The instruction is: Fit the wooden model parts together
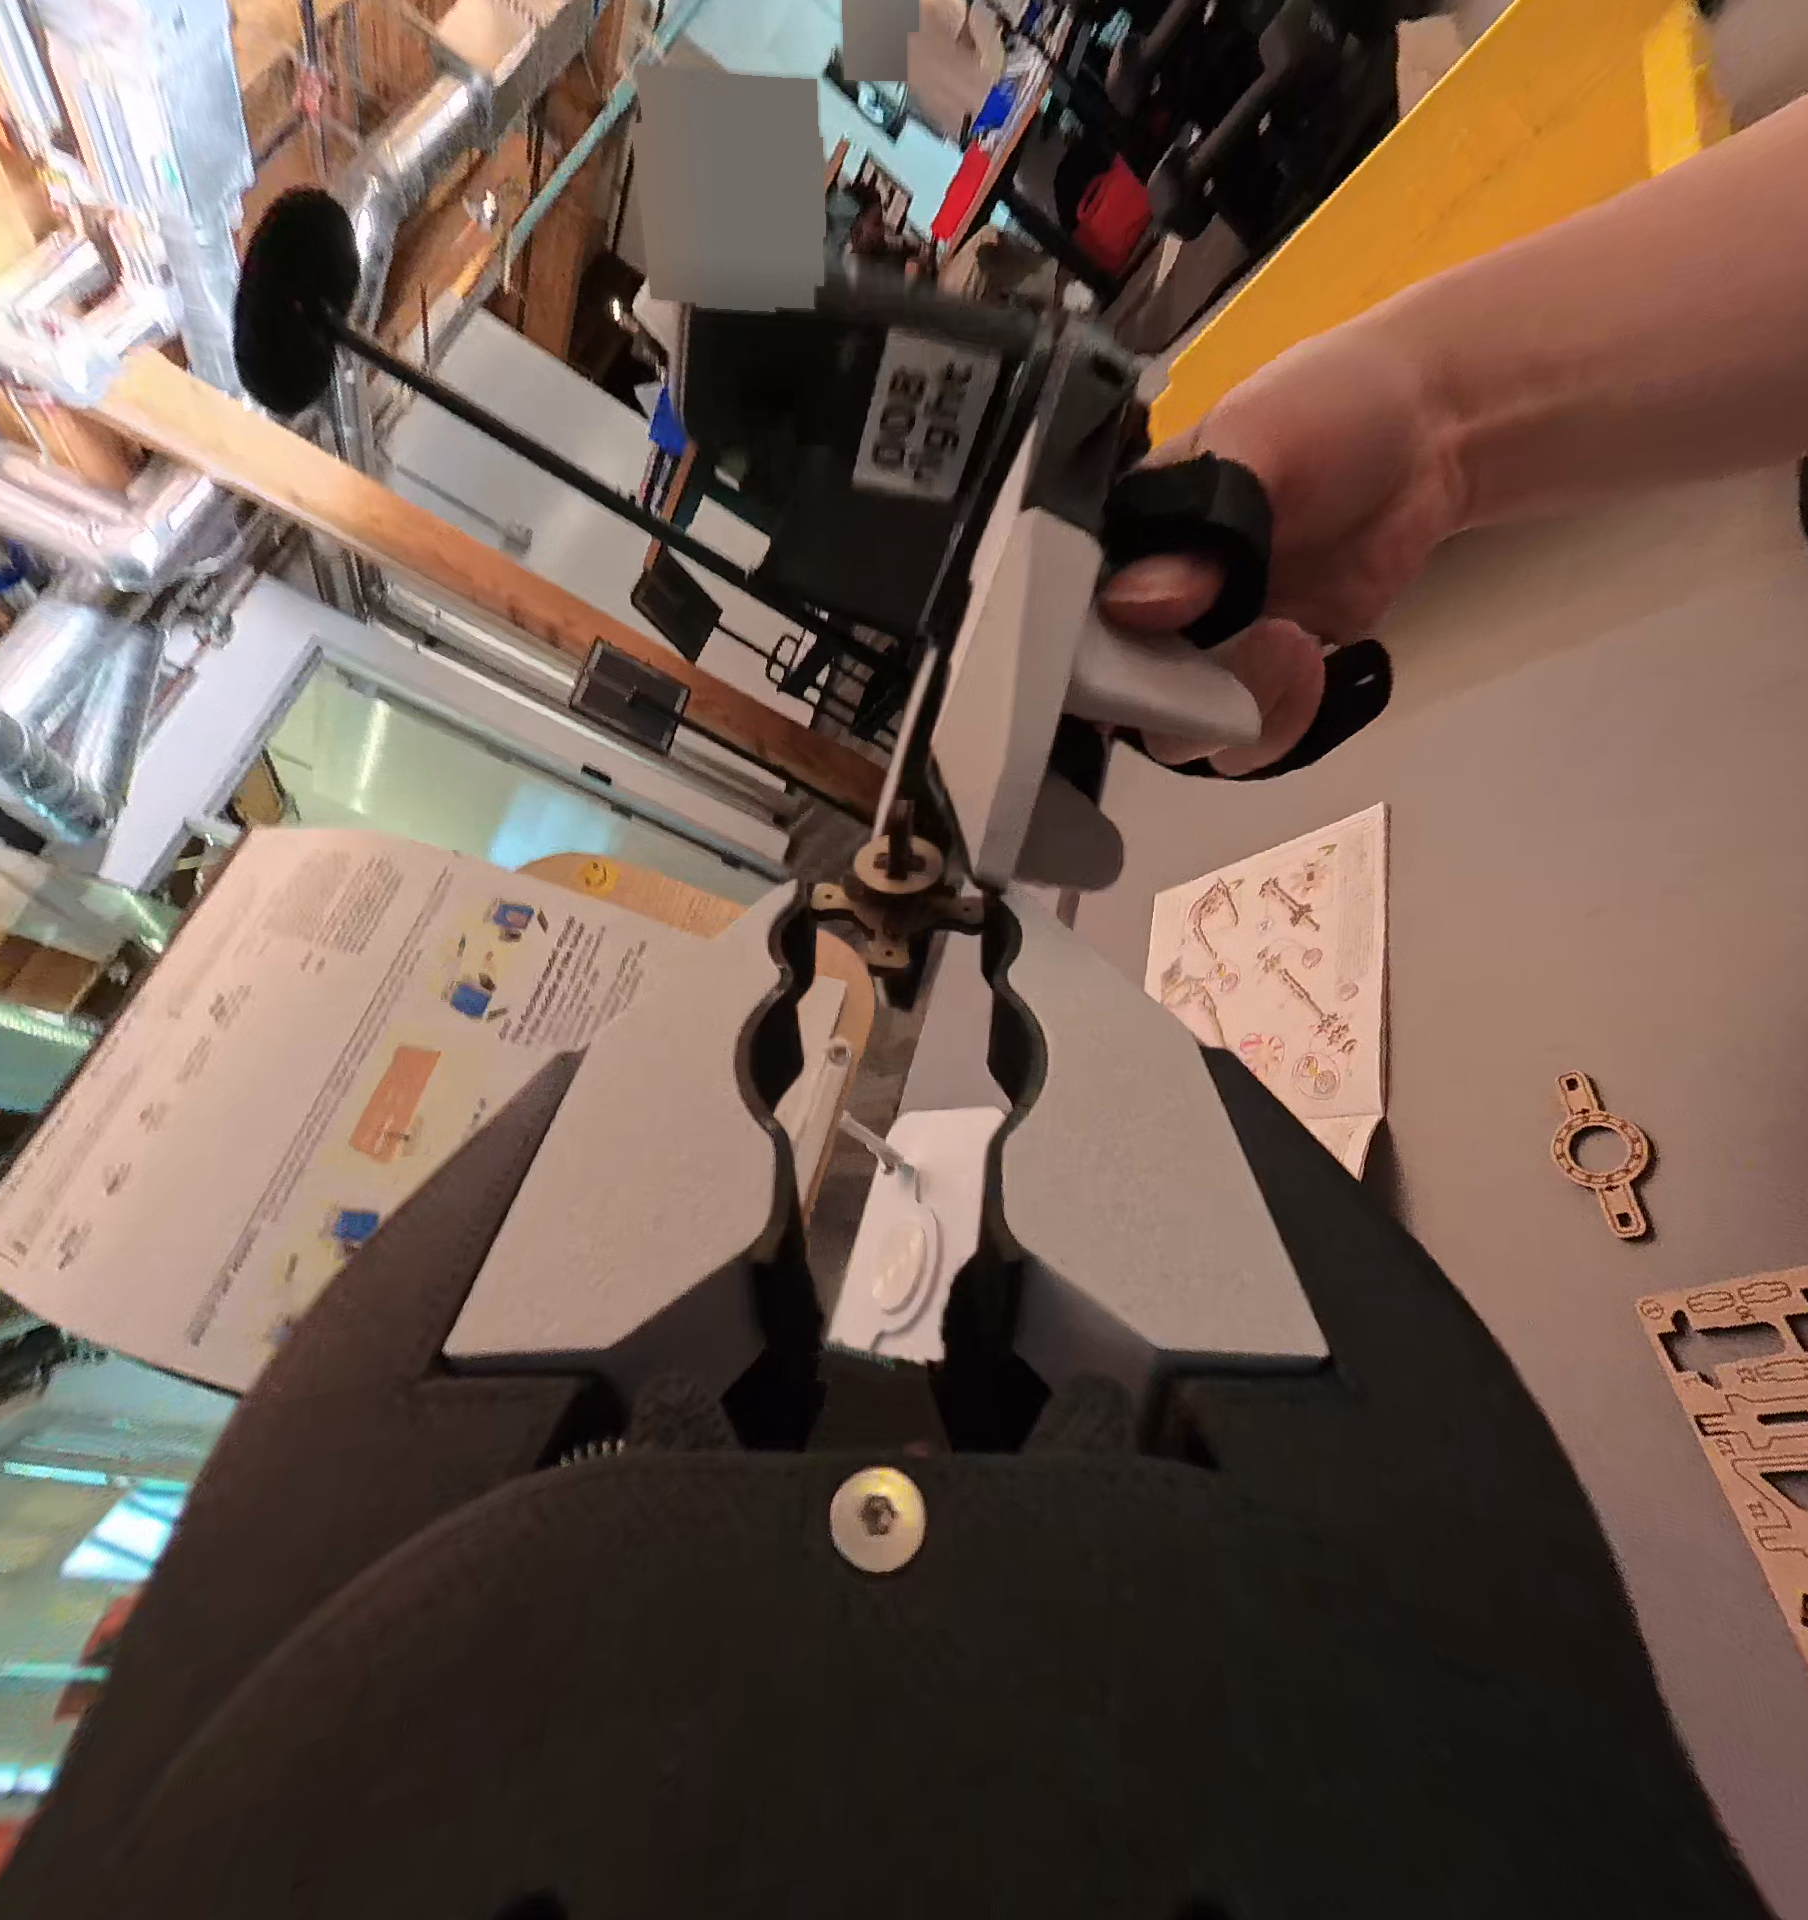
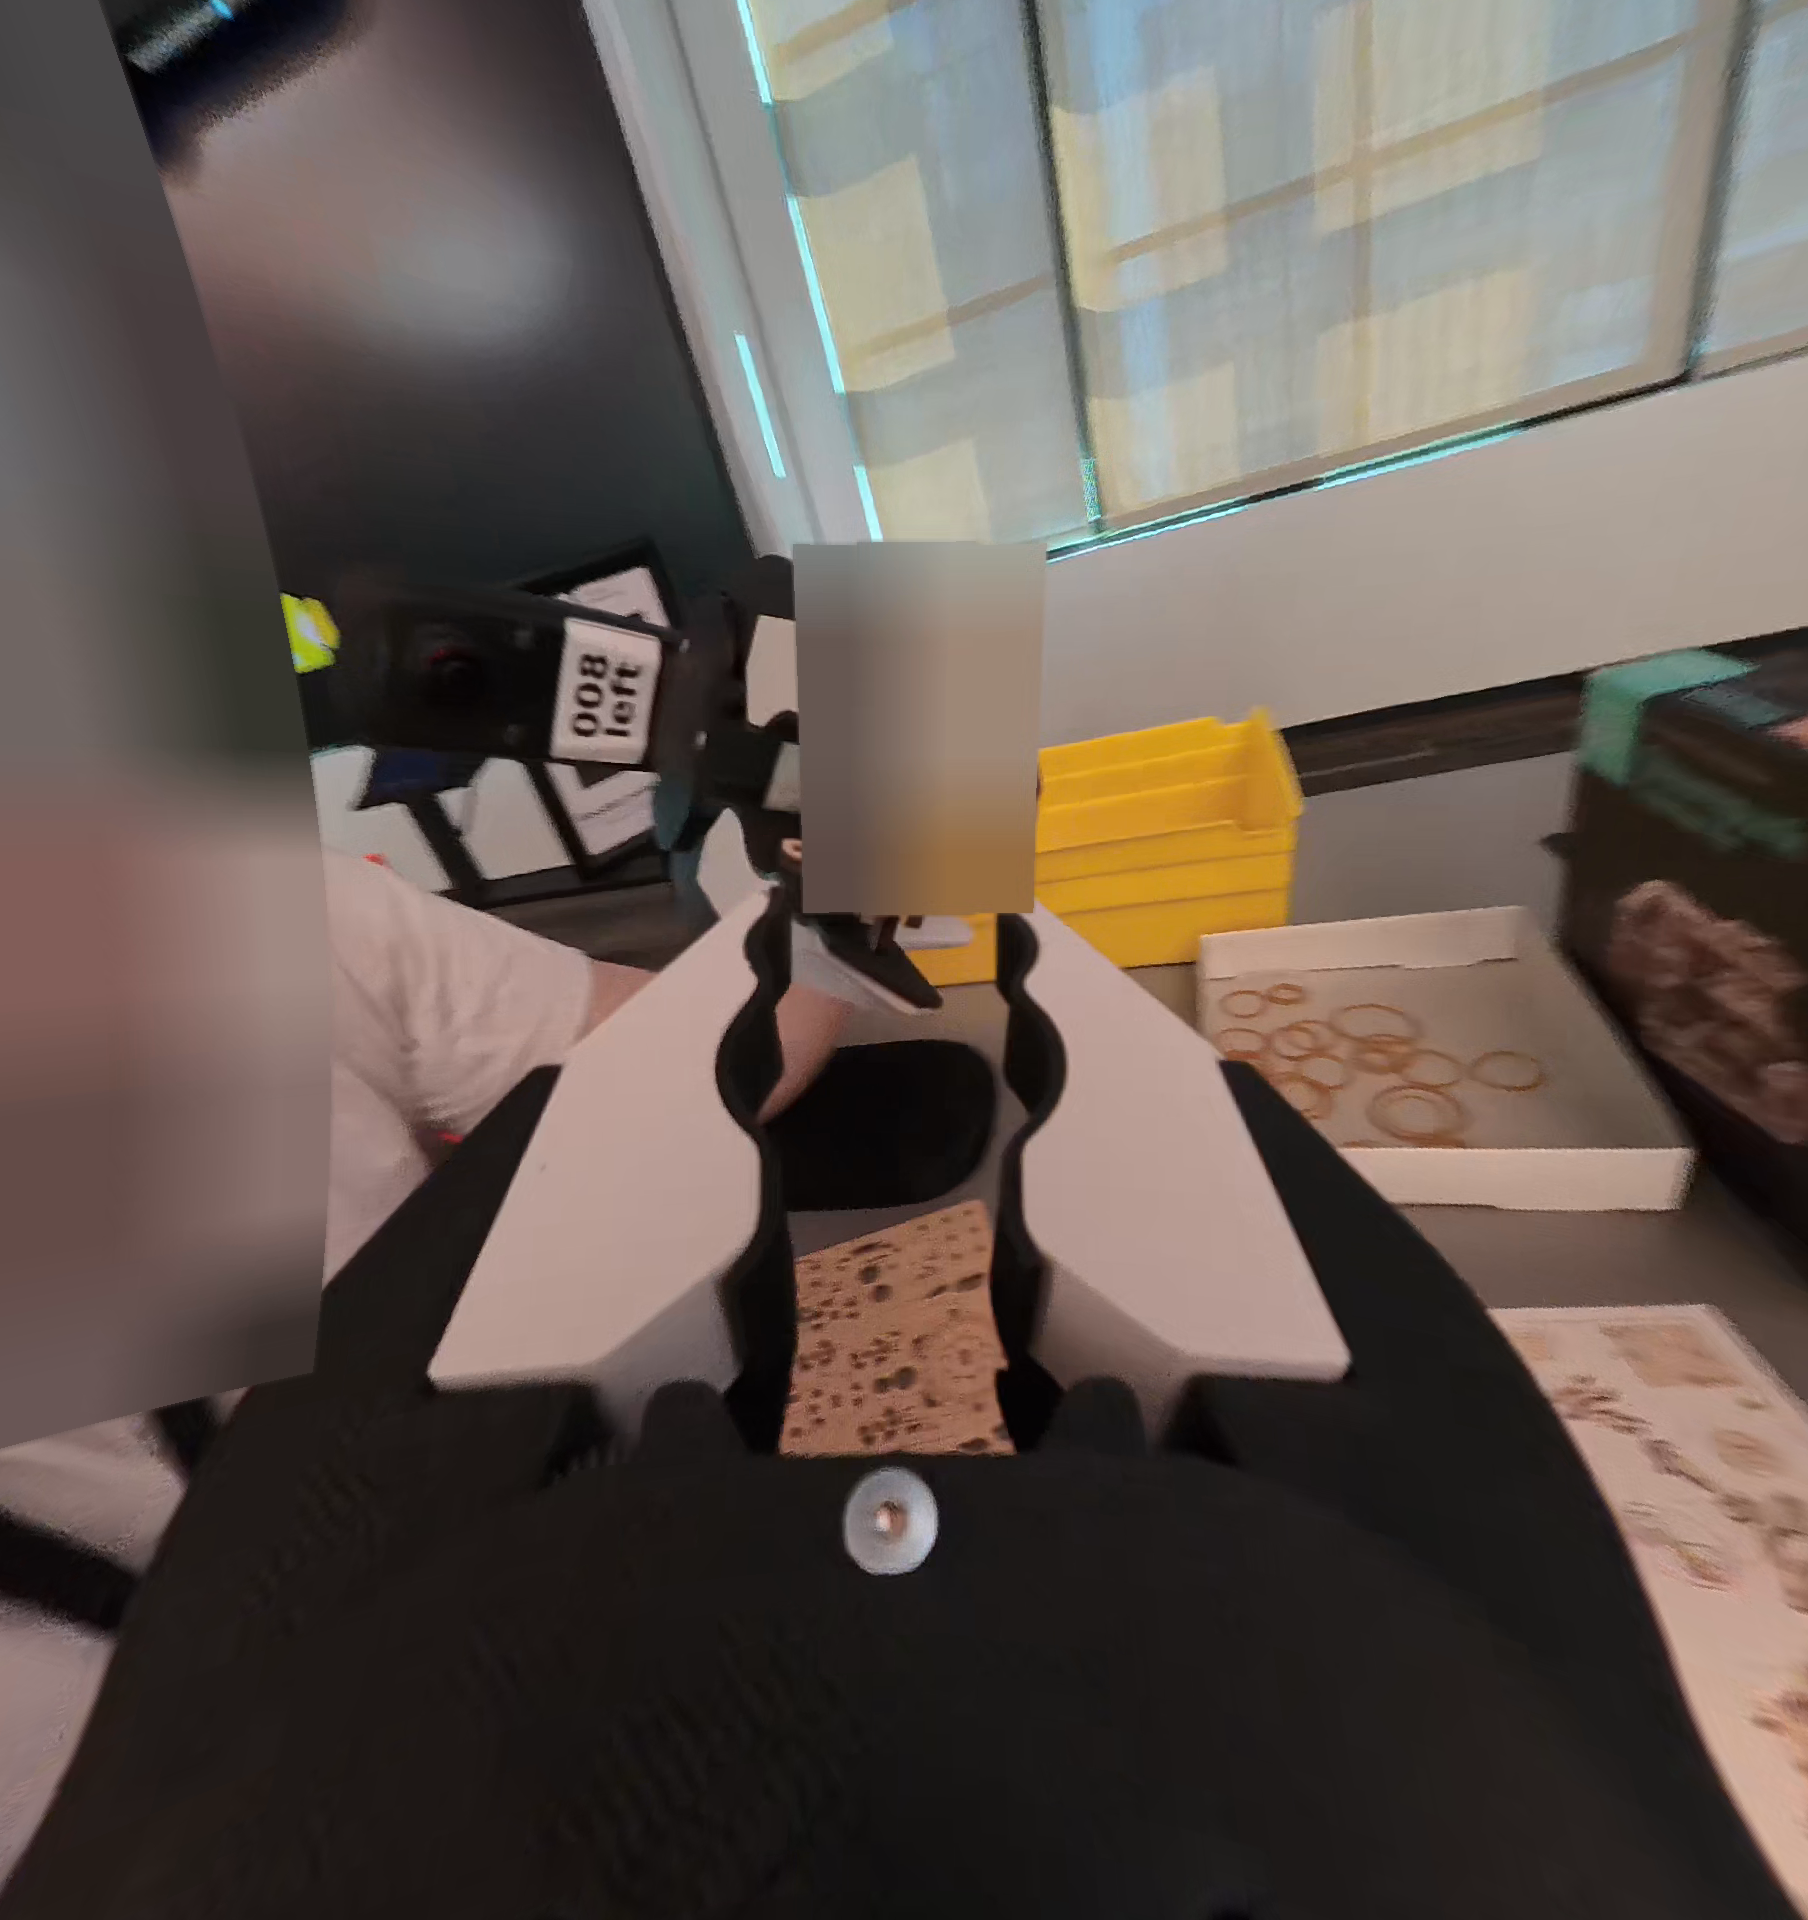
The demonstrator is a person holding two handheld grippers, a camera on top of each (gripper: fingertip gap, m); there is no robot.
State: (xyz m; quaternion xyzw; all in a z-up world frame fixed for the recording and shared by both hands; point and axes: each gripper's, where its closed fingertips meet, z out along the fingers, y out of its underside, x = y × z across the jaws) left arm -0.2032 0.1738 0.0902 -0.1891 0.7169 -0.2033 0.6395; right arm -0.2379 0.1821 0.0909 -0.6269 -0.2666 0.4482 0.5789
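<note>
My left gripper (image 1: 889, 920) is shut on a small wooden assembly (image 1: 895, 894): a cross-shaped piece with a round disc and a thin axle standing up from it. It holds the assembly in the air above the grey table (image 1: 1502, 831). My right gripper (image 1: 993, 873), held by a hand (image 1: 1326, 582), comes down from the upper right with its tips right beside the assembly. In the right wrist view my right gripper (image 2: 889, 920) has its jaws apart around the assembly's place, partly hidden by a blur patch. The left gripper (image 2: 869, 966) shows there too.
A loose wooden ring with two tabs (image 1: 1601, 1153), a punched wooden sheet (image 1: 1773, 1455) and an instruction leaflet (image 1: 1284, 966) lie on the table. Another punched sheet (image 2: 889, 1340), a white tray of wooden rings (image 2: 1399, 1060) and yellow bins (image 2: 1160, 831) show in the right wrist view. Only a small space, under 4 cm, lies between the two pairs of fingers.
</note>
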